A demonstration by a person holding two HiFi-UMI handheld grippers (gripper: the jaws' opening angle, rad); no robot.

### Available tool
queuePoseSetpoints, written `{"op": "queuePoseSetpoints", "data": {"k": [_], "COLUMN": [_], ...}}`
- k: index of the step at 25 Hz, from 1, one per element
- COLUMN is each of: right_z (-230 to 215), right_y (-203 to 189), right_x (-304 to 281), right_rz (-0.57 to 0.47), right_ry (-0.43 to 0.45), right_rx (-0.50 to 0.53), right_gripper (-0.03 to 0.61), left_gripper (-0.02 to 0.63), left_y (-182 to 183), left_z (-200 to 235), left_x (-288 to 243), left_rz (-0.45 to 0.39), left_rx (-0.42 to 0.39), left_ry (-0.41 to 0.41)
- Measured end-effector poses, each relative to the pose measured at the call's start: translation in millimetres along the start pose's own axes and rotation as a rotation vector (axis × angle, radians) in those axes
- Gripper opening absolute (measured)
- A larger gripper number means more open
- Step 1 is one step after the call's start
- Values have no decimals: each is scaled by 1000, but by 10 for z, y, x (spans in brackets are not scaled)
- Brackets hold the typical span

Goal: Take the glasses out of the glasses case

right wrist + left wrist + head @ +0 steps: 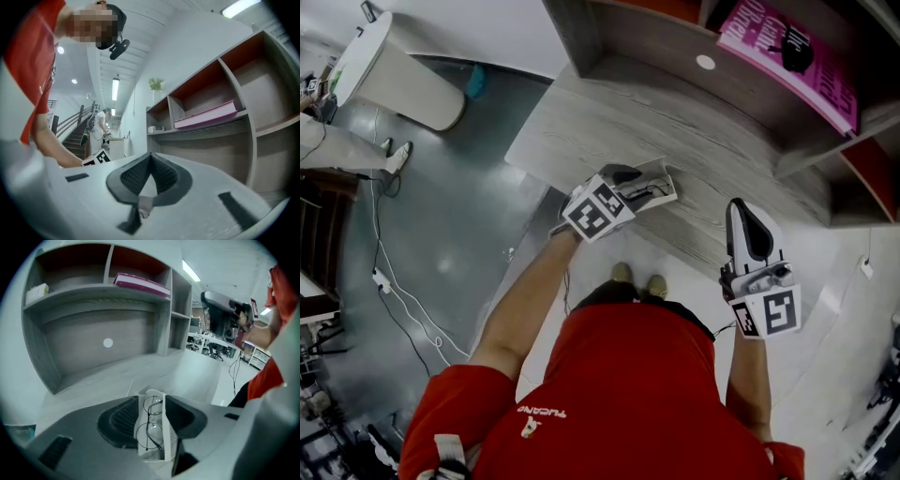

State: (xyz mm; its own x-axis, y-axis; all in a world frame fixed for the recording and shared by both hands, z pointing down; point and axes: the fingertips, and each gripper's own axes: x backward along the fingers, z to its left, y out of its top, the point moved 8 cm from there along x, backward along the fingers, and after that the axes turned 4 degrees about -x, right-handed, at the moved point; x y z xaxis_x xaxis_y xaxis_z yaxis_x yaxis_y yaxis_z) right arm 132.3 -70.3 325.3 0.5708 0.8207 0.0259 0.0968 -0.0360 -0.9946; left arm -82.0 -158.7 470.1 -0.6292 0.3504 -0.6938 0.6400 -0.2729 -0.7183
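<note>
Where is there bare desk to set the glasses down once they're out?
Bare desk runs from the glasses case back to the shelf unit's rear panel, and left toward the corner. Crowded only near the front edge, where the left gripper straddles the case.

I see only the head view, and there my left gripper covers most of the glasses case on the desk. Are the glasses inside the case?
Observer: Yes. The left gripper view shows the glasses lying in the open white case.
Operator: How do the jaws stand there?
Observer: The left gripper has its jaws apart, one on each side of the case. I cannot tell whether they touch it.
Operator: And the other one?
Observer: The right gripper has its jaws together, with nothing between them.
</note>
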Motion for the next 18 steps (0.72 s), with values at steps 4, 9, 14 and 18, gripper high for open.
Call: {"op": "queuePoseSetpoints", "data": {"k": [4, 9, 14, 18], "right_z": [19, -22, -79, -122], "right_y": [-35, -98, -150, -170], "right_x": [1, 55, 123, 138], "right_rz": [14, 33, 50, 54], "right_ry": [-28, -68, -106, -122], "right_rx": [1, -5, -13, -17], "right_gripper": [5, 5, 5, 5], "left_gripper": [169, 169, 169, 167], "left_y": [-94, -179, -232, -301], "left_z": [19, 50, 110, 138], "left_x": [-163, -362, -528, -600], "left_rz": [101, 184, 256, 317], "left_rx": [-17, -22, -34, -11], "left_ry": [-57, -102, -138, -181]}}
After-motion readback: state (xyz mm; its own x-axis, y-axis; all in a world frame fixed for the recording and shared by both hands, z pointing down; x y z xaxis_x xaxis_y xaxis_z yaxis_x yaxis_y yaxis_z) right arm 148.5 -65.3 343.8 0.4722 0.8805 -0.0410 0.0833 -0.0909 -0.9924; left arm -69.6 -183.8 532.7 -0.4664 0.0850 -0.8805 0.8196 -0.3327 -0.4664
